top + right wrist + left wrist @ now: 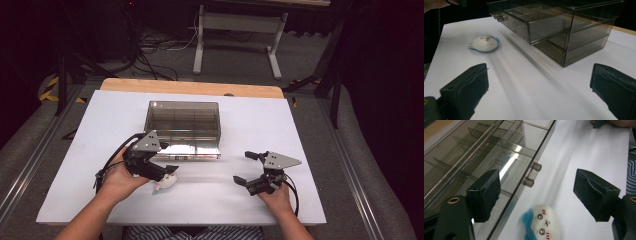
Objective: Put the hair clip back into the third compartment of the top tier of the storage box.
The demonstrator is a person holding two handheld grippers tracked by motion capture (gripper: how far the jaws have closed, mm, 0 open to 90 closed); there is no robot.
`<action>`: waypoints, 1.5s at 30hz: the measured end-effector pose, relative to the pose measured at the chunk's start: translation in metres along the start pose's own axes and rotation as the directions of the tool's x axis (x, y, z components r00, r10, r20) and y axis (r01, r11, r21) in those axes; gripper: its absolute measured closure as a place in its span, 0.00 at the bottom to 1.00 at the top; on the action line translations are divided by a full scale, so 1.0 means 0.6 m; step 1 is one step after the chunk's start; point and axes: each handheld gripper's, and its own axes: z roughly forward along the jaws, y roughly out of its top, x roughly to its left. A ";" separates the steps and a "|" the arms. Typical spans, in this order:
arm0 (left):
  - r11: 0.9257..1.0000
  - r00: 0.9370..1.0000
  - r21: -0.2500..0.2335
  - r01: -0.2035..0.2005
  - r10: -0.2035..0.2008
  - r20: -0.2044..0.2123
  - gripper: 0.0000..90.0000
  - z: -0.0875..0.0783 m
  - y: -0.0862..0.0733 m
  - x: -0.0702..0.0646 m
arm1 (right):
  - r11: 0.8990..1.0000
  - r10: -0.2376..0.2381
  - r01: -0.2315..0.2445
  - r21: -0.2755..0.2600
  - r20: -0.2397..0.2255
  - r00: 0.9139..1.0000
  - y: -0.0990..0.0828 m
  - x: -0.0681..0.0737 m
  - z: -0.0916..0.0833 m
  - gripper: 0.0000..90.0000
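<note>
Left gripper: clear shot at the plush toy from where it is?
Probably yes. The left gripper stands open just above the plush toy, which lies on the white table beside the pulled-out drawer; nothing sits between the jaws and the toy.

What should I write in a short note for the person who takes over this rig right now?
Left gripper: open, jaws apart above the plush toy, nothing held.
Right gripper: open, empty, apart from everything.
Plush toy: lies on the white table, in front of the clear drawer box.
Upper drawer: pulled out, its handle near the toy.
Done: drawer open.
Left, probably: put the toy into the drawer, then close it.
</note>
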 end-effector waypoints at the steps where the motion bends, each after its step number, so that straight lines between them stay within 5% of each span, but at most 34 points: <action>1: 1.000 1.000 -0.004 0.006 -0.006 0.001 0.25 -0.002 -0.003 0.000 | 1.000 0.001 -0.001 0.001 0.001 1.000 0.000 0.000 0.000 0.03; 8: 0.999 0.999 0.004 0.046 -0.046 -0.015 0.21 -0.006 -0.021 -0.007 | 1.000 -0.001 0.001 0.001 0.003 1.000 0.000 0.001 0.000 0.03; 10: 0.998 0.997 -0.011 0.065 -0.065 -0.044 0.16 -0.009 -0.031 -0.011 | 1.000 0.000 0.000 0.003 0.005 1.000 0.000 0.001 0.001 0.03; 19: 0.994 0.993 -0.052 0.096 -0.099 -0.060 0.15 -0.012 -0.061 -0.021 | 1.000 0.001 -0.001 0.006 0.010 1.000 0.000 0.000 0.000 0.03; 33: 0.995 0.994 0.007 0.102 -0.102 -0.042 0.15 0.006 -0.082 -0.027 | 1.000 -0.003 0.003 0.005 0.006 1.000 0.000 0.001 0.000 0.03; 38: 0.994 0.996 0.077 0.075 -0.071 -0.047 0.18 0.023 -0.084 -0.036 | 1.000 -0.004 0.004 0.004 0.004 1.000 0.000 0.001 0.000 0.03; 45: 0.992 0.997 0.106 0.074 -0.071 -0.035 0.20 0.035 -0.086 -0.037 | 1.000 -0.005 0.005 0.005 0.003 1.000 0.000 0.002 0.000 0.03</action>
